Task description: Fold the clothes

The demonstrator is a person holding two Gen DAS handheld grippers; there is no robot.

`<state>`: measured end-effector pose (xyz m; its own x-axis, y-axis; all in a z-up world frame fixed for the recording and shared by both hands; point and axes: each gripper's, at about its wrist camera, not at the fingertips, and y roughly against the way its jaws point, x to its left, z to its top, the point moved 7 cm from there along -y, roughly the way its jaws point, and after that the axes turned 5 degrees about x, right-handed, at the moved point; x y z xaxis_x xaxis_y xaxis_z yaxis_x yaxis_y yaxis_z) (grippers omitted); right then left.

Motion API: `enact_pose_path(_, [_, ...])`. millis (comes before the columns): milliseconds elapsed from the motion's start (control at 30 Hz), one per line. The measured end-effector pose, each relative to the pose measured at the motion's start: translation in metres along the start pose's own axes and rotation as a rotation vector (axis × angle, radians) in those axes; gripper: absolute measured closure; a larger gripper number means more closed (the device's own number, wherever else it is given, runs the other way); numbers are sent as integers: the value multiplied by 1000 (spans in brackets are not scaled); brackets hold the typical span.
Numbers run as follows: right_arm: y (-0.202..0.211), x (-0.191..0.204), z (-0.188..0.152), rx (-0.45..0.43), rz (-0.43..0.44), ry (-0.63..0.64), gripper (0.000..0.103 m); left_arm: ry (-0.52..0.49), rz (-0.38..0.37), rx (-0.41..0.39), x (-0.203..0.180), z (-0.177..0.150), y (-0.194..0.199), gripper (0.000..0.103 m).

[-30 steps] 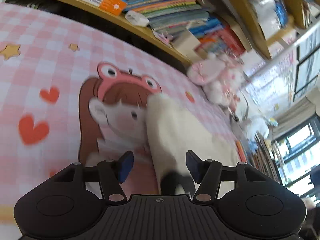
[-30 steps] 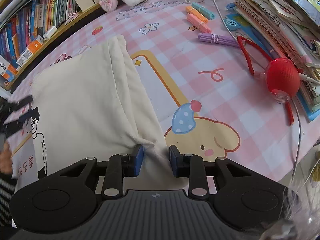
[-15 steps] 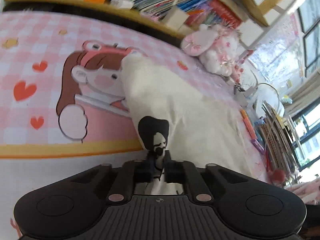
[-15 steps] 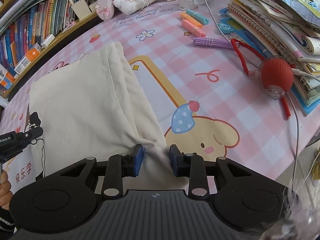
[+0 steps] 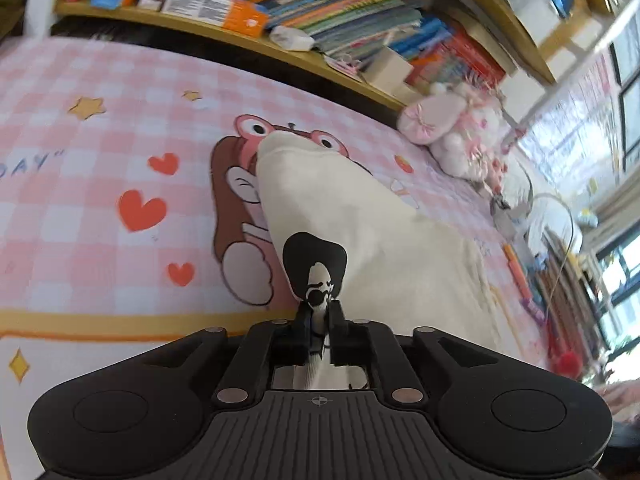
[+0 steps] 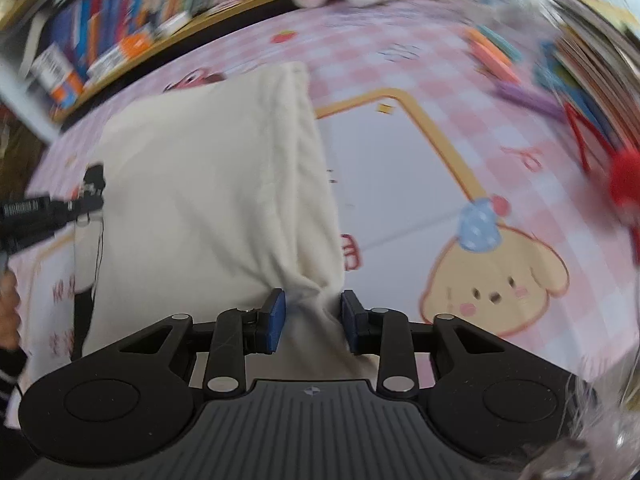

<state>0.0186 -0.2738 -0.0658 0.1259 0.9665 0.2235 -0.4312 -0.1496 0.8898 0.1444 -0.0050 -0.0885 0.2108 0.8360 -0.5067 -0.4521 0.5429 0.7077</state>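
A cream T-shirt (image 5: 360, 220) with a black printed figure (image 5: 314, 264) lies part-folded on a pink checked mat (image 5: 100, 140). My left gripper (image 5: 319, 316) pinches the shirt's near edge right at the print; its jaws are starting to open, but the cloth is still pressed between the pads. In the right wrist view the same shirt (image 6: 208, 184) stretches away from my right gripper (image 6: 312, 308), whose blue pads hold a bunched corner while the jaws open slightly. The left gripper (image 6: 60, 208) shows at that view's left edge, at the shirt's other corner.
A wooden shelf of books (image 5: 280, 12) runs along the far edge of the mat. A pink plush toy (image 5: 452, 136) sits at the back. Pens (image 6: 492, 52), a red ball (image 6: 624, 180) and stacked notebooks (image 6: 592, 52) crowd the right side. A hand (image 6: 8, 304) shows at the left.
My left gripper went from open to pinched on the shirt's printed edge and drew it back. The right gripper swung sideways with its corner, and its view is now blurred.
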Motion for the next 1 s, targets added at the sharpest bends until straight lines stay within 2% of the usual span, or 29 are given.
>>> enact_pose_path(33, [-1,2,0,-1,-2,18,70,0,2,-3,0,-4,4,82])
enact_pose_path(67, [-2,2,1,-3,0,30,69,2,9,-3,0,-8,6,69])
enact_pose_path(133, [-3,1,2,-2,15,45,69,9,33,6,1,-17,10,55])
enact_pose_path(233, [-3,-1,4,8,37,81,65,27,62,-1,-2,-34,17,48])
enact_pose_path(300, [-4,-1,6,16,39,125,58,50,76,-8,-7,-43,21,43])
enact_pose_path(367, [-3,-4,8,28,57,160,57,74,89,-15,-12,-53,25,29])
enact_pose_path(467, [-1,-13,11,45,106,185,57,87,133,-12,-25,-65,26,23])
enact_pose_path(667, [2,-30,9,63,226,208,59,149,208,-28,-44,-88,29,22])
enact_pose_path(733, [4,-33,6,68,266,231,65,181,222,-40,-49,-93,30,23])
enact_pose_path(800, [4,-33,4,70,306,246,77,205,242,-50,-53,-98,30,25])
enact_pose_path(833, [4,-33,4,68,320,253,79,216,261,-52,-55,-99,30,32])
enact_pose_path(867, [3,-33,4,66,335,259,82,223,287,-51,-57,-100,31,56])
enact_pose_path(933, [3,-31,5,60,355,280,84,227,332,-55,-63,-103,34,80])
enact_pose_path(1000, [5,-28,4,49,357,313,85,152,360,-85,-78,-103,40,82])
